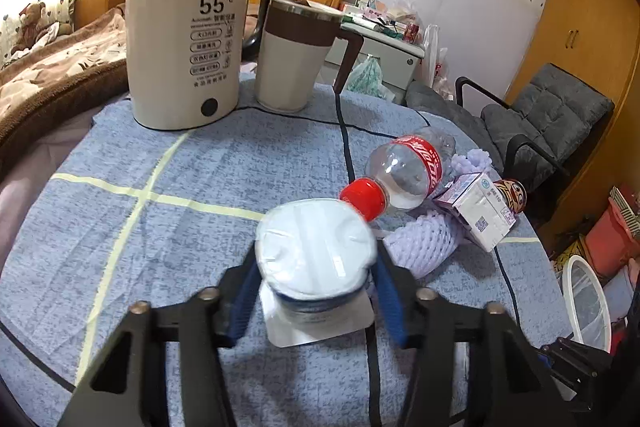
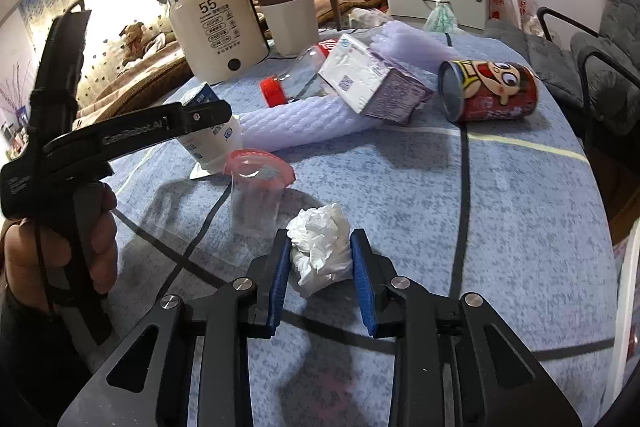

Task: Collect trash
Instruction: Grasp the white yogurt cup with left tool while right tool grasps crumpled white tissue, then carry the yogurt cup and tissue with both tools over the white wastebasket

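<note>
My left gripper (image 1: 316, 291) is shut on a white yogurt cup (image 1: 316, 251), upside down, its foil lid hanging below; the cup also shows in the right wrist view (image 2: 212, 139) between the left gripper's fingers. My right gripper (image 2: 320, 259) is shut on a crumpled white tissue (image 2: 320, 247) just above the blue tablecloth (image 2: 480, 227). On the table lie an empty clear bottle with a red cap (image 1: 404, 171), a purple-white carton (image 2: 372, 83), lilac foam netting (image 2: 304, 119), a red cartoon can (image 2: 488, 91) and a clear plastic cup with a pink rim (image 2: 256, 195).
A cream electric kettle (image 1: 184, 47) and a cream-and-brown mug (image 1: 296, 59) stand at the table's far side, with a black cord (image 1: 344, 131) across the cloth. A bed lies to the left, grey chairs (image 1: 540, 115) to the right, a white bin rim (image 1: 588, 307) beside the table.
</note>
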